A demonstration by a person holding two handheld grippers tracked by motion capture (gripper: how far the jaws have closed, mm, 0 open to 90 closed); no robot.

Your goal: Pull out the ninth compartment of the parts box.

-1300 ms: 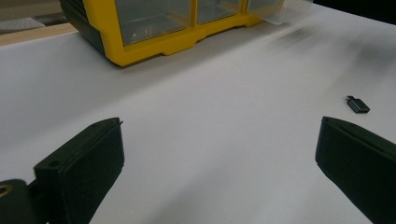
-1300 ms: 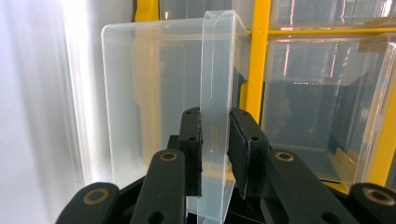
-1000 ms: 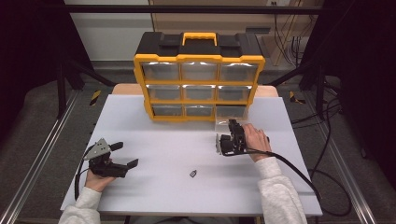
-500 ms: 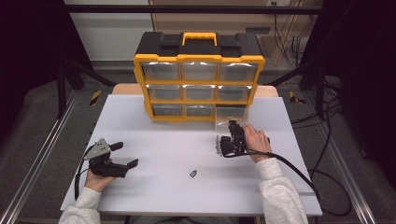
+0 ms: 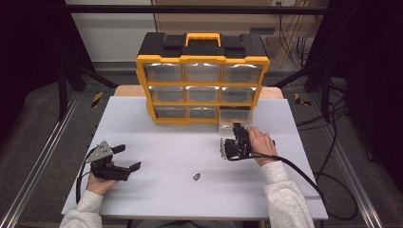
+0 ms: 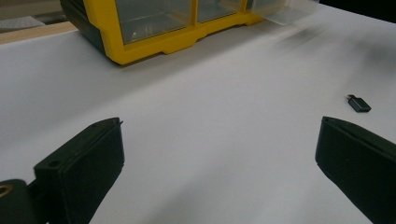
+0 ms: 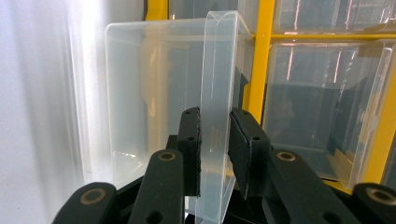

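Observation:
A yellow and black drawer organizer (image 5: 202, 85) stands at the back of the white table (image 5: 161, 137). Its bottom right clear drawer (image 5: 233, 124) is pulled partway out. My right gripper (image 5: 236, 129) is shut on that drawer's front lip (image 7: 215, 93), one pad on each side of the clear plastic. A small black part (image 5: 196, 176) lies loose on the table near the middle front, also in the left gripper view (image 6: 359, 103). My left gripper (image 5: 128, 157) rests at the table's left front, open with nothing between its jaws (image 6: 219, 154).
The organizer's other clear drawers (image 7: 322, 98) are pushed in. The organizer's yellow base (image 6: 154, 42) stands ahead of the left gripper. A black cable (image 5: 304, 178) trails from the right gripper off the table's right side. Dark frame rails run along both sides.

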